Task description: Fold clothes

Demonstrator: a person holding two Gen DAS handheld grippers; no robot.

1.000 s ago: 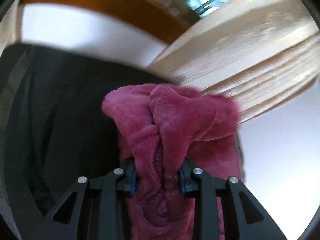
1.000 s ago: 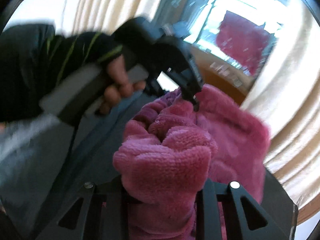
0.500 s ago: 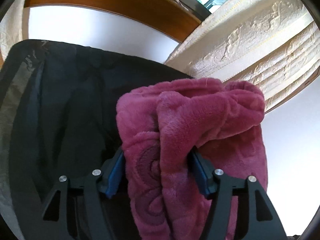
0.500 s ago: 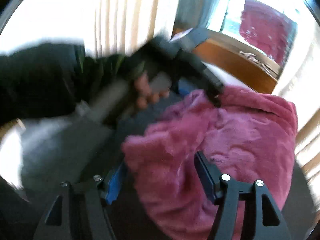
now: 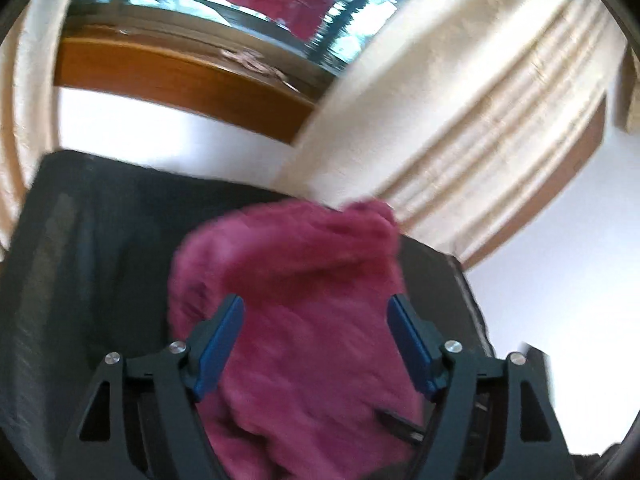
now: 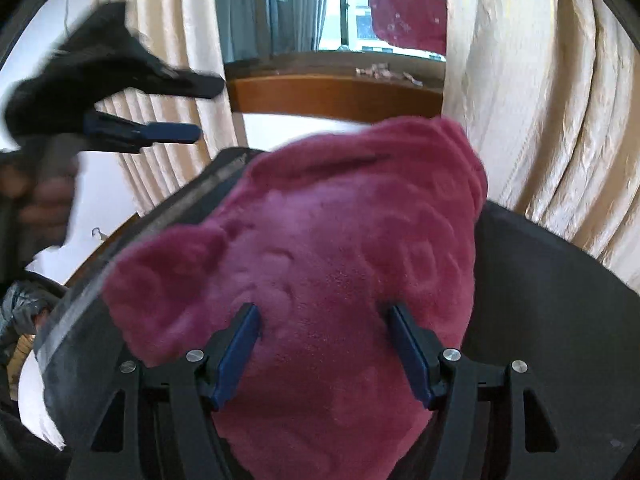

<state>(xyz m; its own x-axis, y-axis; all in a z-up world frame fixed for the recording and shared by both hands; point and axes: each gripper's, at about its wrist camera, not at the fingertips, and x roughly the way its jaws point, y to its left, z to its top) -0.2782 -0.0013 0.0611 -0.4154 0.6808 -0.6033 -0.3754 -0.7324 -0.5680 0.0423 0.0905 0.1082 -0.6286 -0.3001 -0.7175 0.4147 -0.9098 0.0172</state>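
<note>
Fleece [image 5: 288, 320], pink and thick, heaped on a dark pad [image 5: 100, 240], reaching toward 12 o'clock in both wrist views. Seems doubled over itself, with a rounded lobe at 9 o'clock in the right view [image 6: 320, 264] and an uneven far edge near the curtain [image 5: 480, 140].

Left claw [image 5: 316, 312]: spread wide, blue pads clear on either side, nothing pinched. From the right view, up at 10 o'clock [image 6: 206, 110], well above the cloth, gripped by a hand [image 6: 44, 200], fingers gaping on empty air.

Right claw [image 6: 320, 320]: equally wide, low over the near part of the heap, no cloth between the pads.

Fits either a fold just laid or a bundle awaiting a grip; cannot tell which.

Likely trouble from here:
- Springing back. Plush this thick resists a crease; with nothing holding it, may loosen and slide apart.
- Grabbing too many layers. Closing blind into the heap risks catching top and bottom together, dragging the whole bundle rather than one edge.
- Snagging. Wide fingers low over the pile could hook the nap and skew the stack on lifting.
- Slipping off the pad edge at 9 o'clock in the right view, where the lobe sits near the rim.
- Misjudging edges: blur in the left view hides the hem.
</note>
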